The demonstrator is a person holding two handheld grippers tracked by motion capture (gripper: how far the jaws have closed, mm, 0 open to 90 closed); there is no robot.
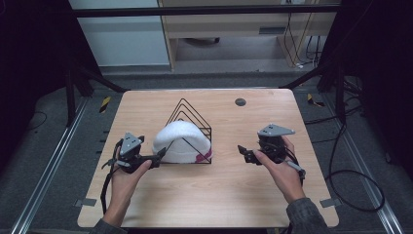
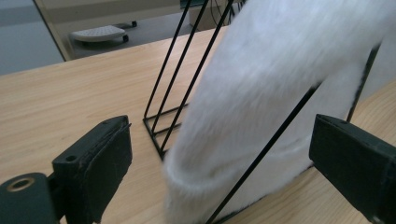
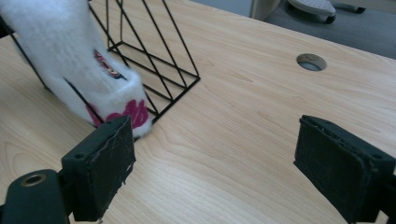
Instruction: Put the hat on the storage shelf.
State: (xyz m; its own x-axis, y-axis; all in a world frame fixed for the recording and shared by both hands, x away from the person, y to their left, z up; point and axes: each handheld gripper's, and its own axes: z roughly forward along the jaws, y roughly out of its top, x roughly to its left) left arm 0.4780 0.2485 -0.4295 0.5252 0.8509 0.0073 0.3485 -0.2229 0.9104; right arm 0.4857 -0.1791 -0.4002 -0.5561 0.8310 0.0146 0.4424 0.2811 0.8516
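A light wooden table [image 1: 272,195] with rounded corners stands on a grey floor [image 1: 44,161], a round cable hole [image 1: 240,102] near its far edge. Beyond the table's far edge stands a pale wooden cabinet [image 1: 219,24], a white panel [image 1: 122,39] to its left. Black frame struts [image 1: 92,78] flank the table; black cables [image 1: 350,185] loop on the floor to its right. The room's sides are dark.

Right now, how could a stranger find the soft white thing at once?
Start at the light wooden table, then its black triangular wire rack. The fluffy white fabric hat is draped over that rack; it alone is soft, with pink lettering on its edge.
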